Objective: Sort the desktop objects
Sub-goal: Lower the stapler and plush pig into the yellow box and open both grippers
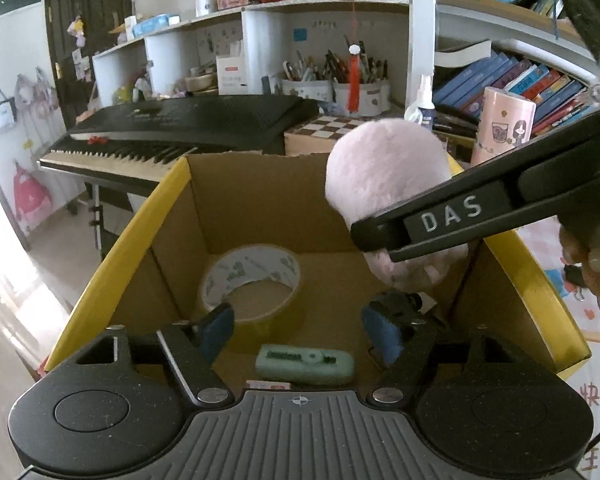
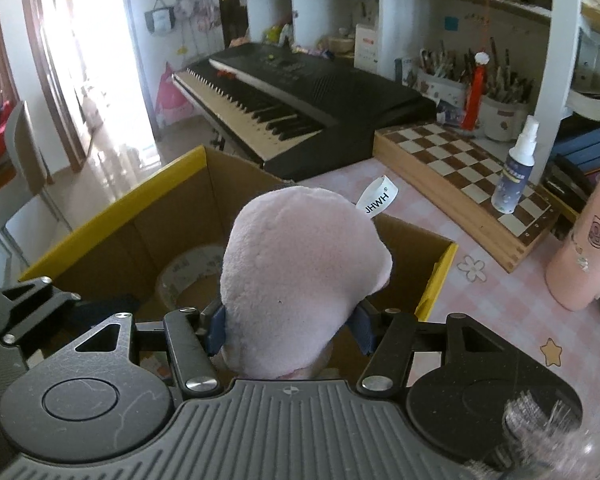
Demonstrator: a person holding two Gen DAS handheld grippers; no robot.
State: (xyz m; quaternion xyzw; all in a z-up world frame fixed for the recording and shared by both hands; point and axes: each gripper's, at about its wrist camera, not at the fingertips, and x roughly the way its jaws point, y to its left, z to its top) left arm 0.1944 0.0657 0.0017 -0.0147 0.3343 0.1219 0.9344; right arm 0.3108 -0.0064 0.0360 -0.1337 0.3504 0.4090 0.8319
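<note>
An open cardboard box with yellow rims (image 1: pixel 168 200) (image 2: pixel 112 208) stands on the pink tablecloth. On its floor lie a roll of tape (image 1: pixel 252 276) (image 2: pixel 188 272), a pale green flat object (image 1: pixel 304 364) and a small dark item (image 1: pixel 396 304). My left gripper (image 1: pixel 302 326) hangs open over the box with nothing between its blue pads. My right gripper (image 2: pixel 289 330) is shut on a pink plush toy (image 2: pixel 304 268) (image 1: pixel 384 172), held above the box's right side. In the left wrist view a right finger (image 1: pixel 440 220) crosses in front of the plush.
A black electronic keyboard (image 2: pixel 292 92) stands behind the box. A wooden chessboard (image 2: pixel 460 168) with a spray bottle (image 2: pixel 516 172) on it, a pink cylinder (image 2: pixel 588 240), pen holders (image 1: pixel 336 88) and shelves of books (image 1: pixel 532 88) fill the right and back.
</note>
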